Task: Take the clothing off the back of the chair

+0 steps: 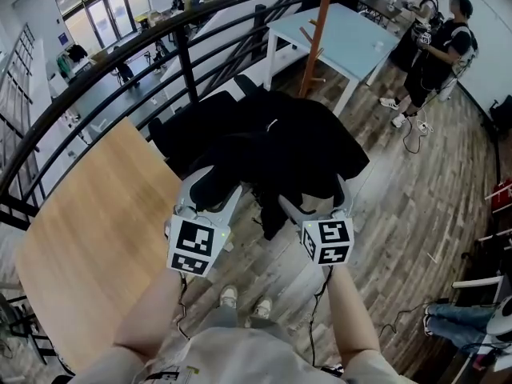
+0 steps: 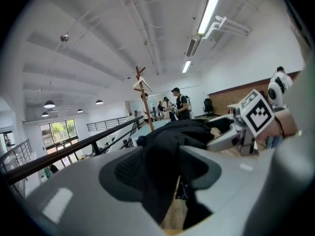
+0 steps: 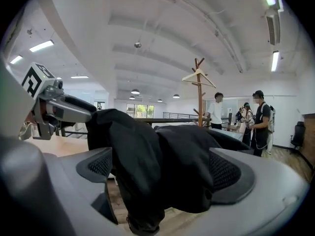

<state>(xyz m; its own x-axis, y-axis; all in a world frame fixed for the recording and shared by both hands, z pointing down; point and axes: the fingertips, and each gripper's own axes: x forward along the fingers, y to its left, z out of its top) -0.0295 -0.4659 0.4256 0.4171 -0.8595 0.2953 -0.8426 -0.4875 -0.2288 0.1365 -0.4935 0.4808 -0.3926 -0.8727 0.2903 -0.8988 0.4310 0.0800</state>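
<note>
The black clothing [image 1: 296, 146] lies draped over the back of the chair [image 1: 186, 122], its near edge hanging toward the person. The left tool [image 1: 218, 186] and right tool [image 1: 317, 200] stand wide open, each straddling a fold without pinching it. They are set well apart, probably so the garment lifts evenly.

At the lower centre of the head view, the person wears a pale beige short-sleeved top [image 1: 240, 360], grey trousers [image 1: 226, 320] and light shoes [image 1: 229, 296]. The left gripper [image 1: 224, 181] and right gripper [image 1: 316, 194] are light grey. Each carries a black-and-white marker cube [image 1: 193, 246] (square patterns on its faces), dark ribbed pads [image 3: 224, 173] and a thin black cable [image 1: 318, 310].
</note>
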